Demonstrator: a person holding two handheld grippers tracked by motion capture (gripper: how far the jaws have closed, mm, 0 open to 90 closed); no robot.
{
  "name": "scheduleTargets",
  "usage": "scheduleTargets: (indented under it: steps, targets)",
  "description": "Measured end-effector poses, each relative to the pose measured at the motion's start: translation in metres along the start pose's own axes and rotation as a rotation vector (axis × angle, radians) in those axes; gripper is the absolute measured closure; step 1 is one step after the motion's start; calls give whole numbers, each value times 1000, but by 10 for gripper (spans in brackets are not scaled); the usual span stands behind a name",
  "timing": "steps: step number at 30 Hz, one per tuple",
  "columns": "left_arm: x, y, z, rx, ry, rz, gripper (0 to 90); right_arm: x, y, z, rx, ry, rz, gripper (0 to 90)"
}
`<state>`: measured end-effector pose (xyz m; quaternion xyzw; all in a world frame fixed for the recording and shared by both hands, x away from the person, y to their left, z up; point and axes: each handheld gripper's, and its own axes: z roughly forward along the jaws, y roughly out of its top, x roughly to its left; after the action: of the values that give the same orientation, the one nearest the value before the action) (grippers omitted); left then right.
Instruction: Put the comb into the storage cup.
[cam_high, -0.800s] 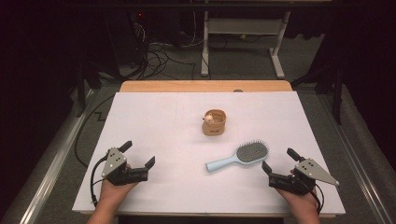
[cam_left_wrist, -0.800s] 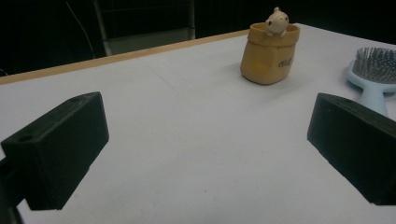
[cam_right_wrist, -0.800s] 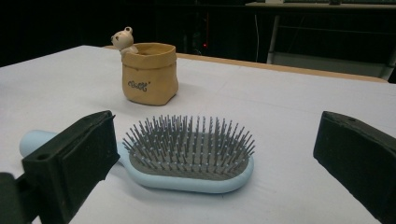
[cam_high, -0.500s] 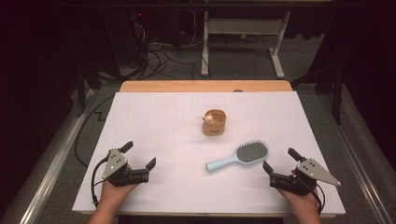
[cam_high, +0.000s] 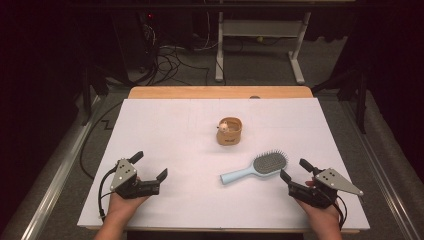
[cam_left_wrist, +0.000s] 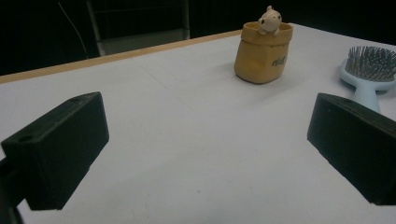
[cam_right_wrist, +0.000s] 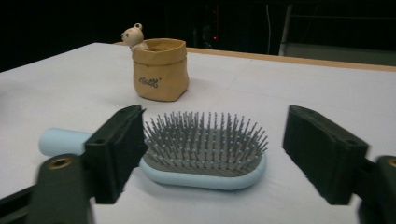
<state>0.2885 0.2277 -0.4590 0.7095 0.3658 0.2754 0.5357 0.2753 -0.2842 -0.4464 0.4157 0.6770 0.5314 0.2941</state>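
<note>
My right gripper (cam_high: 296, 171), jaws wide apart and empty, sits just short of the hairbrush (cam_high: 254, 168) head, its handle running away toward my idle, open left gripper (cam_high: 149, 166).

Both forearms in from the near edge, well apart, hands low over the table. Left gripper (cam_high: 148, 165) held at the near left, jaws spread wide with nothing between them, angled toward the centre. Right gripper (cam_high: 294, 169) held at the near right, jaws apart and pressing on nothing, pointing up and inward; grey three-cornered plate on top. Wrists seemingly level, though dim there.
</note>
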Motion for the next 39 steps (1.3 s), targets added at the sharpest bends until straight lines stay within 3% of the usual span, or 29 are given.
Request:
scheduleTargets:
  steps: [6,7,8,14,15,16,18,20,22,29,30,32,39]
  targets:
    - [0,0,0,-1,-10,0,0,7,4,2,15,34,25,491]
    - [0,0,0,2,-13,3,0,7,4,2,15,34,25,491]
    - [0,0,1,7,-10,1,0,9,6,4,24,52,38,581]
    - [2,-1,1,7,-4,3,0,21,8,17,50,74,43,788]
    - [2,-1,1,7,-4,3,0,21,8,17,50,74,43,788]
    - [2,-1,1,7,-1,2,0,28,9,23,59,85,43,861]
    - [2,-1,0,7,-1,0,0,36,11,28,70,93,32,900]
    - [2,-1,0,5,-4,-2,0,45,12,35,91,107,8,900]
    - [2,-1,0,3,-7,-2,0,53,14,43,111,152,-1,900]
    - [1,-2,2,8,-22,3,0,86,20,78,185,210,-43,900]
    - [1,-2,2,8,-22,3,0,86,20,78,185,210,-43,900]
    - [1,-2,1,6,-25,3,0,100,19,94,222,232,-85,900]
    - [2,-2,1,-5,-23,4,0,119,15,121,304,230,-118,900]
